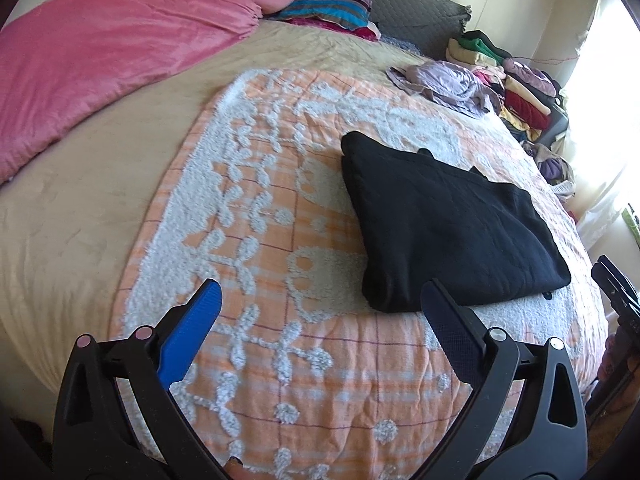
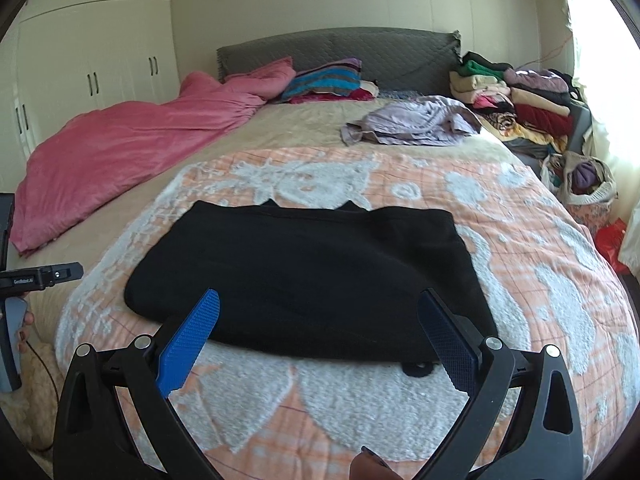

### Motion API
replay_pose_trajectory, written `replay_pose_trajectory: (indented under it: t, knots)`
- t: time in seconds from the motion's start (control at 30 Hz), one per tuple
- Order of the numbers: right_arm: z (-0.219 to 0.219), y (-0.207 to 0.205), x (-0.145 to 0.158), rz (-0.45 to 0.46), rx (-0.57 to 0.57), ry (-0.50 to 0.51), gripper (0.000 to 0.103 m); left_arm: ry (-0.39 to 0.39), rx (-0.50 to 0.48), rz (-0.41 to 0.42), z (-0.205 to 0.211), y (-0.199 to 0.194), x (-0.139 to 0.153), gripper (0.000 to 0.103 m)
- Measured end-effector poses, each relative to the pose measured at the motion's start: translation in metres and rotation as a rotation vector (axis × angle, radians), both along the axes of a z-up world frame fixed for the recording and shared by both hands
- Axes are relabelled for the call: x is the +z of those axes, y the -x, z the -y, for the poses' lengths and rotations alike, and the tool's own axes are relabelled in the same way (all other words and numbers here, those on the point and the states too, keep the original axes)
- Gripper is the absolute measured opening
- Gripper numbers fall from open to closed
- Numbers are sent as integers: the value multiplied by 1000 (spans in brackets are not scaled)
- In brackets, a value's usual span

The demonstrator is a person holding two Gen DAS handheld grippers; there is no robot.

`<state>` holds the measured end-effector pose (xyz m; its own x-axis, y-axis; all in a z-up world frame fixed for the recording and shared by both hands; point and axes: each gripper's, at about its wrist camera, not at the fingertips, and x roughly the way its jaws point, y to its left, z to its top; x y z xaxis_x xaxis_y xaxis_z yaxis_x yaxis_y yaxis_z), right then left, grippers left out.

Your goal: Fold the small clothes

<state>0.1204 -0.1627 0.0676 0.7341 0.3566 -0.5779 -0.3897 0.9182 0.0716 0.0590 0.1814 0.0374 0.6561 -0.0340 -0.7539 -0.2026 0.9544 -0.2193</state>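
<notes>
A black garment (image 1: 448,224) lies folded into a flat rectangle on the orange and white bedspread (image 1: 280,208). It also shows in the right wrist view (image 2: 312,272), straight ahead. My left gripper (image 1: 320,300) is open and empty, hovering over the bedspread just left of the garment's near corner. My right gripper (image 2: 320,308) is open and empty, above the garment's near edge. The left gripper's body (image 2: 40,276) shows at the left edge of the right wrist view. The right gripper's body (image 1: 616,292) shows at the right edge of the left wrist view.
A pink duvet (image 2: 132,148) lies along the bed's left side. A crumpled lilac garment (image 2: 416,122) lies beyond the black one. Stacks of folded clothes (image 2: 520,100) sit at the far right by the grey headboard (image 2: 340,52). A striped pile (image 2: 328,80) lies at the head. A bag (image 2: 588,184) stands beside the bed.
</notes>
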Motion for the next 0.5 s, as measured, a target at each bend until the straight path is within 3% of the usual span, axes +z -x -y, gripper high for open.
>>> replay_pose_trajectory:
  t: [0.5]
  knots:
    - [-62,8,2,15,119,23,98,-10,63,7,-24,12,1,93]
